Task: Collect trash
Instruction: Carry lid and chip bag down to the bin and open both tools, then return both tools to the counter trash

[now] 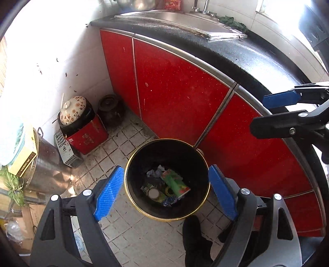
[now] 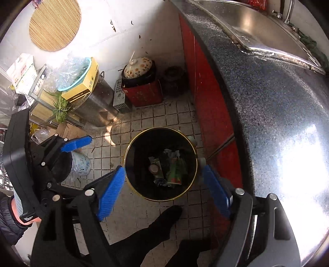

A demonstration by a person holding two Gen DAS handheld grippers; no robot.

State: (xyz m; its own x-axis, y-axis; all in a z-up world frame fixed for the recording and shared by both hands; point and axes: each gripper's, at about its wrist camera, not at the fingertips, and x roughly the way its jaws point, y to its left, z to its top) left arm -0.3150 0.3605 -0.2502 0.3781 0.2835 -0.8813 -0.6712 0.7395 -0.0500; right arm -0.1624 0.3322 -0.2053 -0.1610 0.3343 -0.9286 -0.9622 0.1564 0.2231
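A black trash bin with a gold rim (image 1: 131,197) stands on the tiled floor beside red cabinets; it also shows in the right wrist view (image 2: 131,184). Inside lie a green carton (image 1: 174,181), a small round-lidded jar (image 1: 153,193) and crumpled wrappers (image 1: 155,171). My left gripper (image 1: 166,194) hangs open and empty above the bin. My right gripper (image 2: 163,189) is also open and empty above it. The right gripper's blue pads (image 1: 279,98) show at the right edge of the left wrist view. The left gripper (image 2: 76,142) shows at the left of the right wrist view.
Red cabinet doors (image 1: 174,90) and a dark speckled countertop (image 2: 277,102) with a steel sink (image 1: 185,18) run along the right. A floral-lidded pot (image 1: 72,111) on a red box, a dark jar (image 1: 110,106), a steel pot (image 1: 47,164) and clutter fill the corner. The person's dark shoe (image 1: 195,236) is near the bin.
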